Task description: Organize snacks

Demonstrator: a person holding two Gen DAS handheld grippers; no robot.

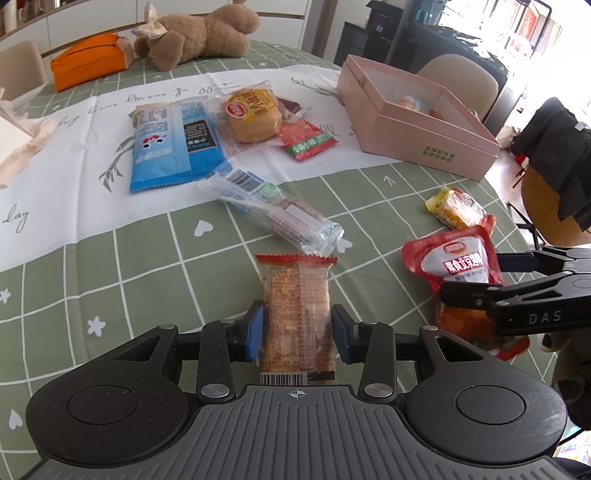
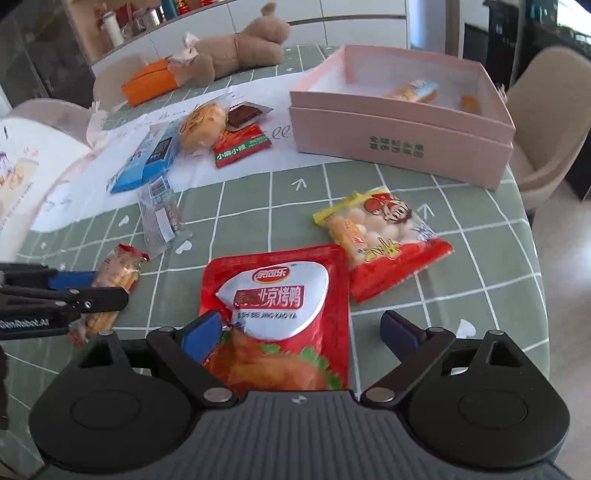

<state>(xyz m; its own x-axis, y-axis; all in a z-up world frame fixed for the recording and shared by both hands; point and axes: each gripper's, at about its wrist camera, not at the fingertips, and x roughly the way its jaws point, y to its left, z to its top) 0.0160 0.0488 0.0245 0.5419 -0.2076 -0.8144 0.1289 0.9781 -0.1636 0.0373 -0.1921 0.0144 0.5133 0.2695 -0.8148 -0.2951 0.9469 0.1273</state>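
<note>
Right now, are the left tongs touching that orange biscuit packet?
Touching. In the left wrist view, both blue pads of the left tongs press against the sides of the biscuit packet, with no gap visible.

My bench point(image 1: 122, 258), green checked cloth, carries a red pouch point(image 2: 280, 306) between my right claw's point(image 2: 301, 334) fingers, a pink box point(image 2: 402, 122) far ahead, a teddy point(image 1: 199, 33) beyond.

on the table point(image 1: 110, 258) lie eight loose snack packets: one blue packet point(image 1: 173, 144), one round cake point(image 1: 253, 114), one brown sachet point(image 2: 245, 112), one small red packet point(image 1: 308, 142), one clear cracker sleeve point(image 1: 269, 206), one orange biscuit pack point(image 1: 297, 314), one red duck pouch point(image 2: 280, 306), one yellow-red candy bag point(image 2: 384, 240). one pink box point(image 1: 417, 125). one teddy bear point(image 1: 199, 33). one orange tissue box point(image 1: 88, 61).
</note>
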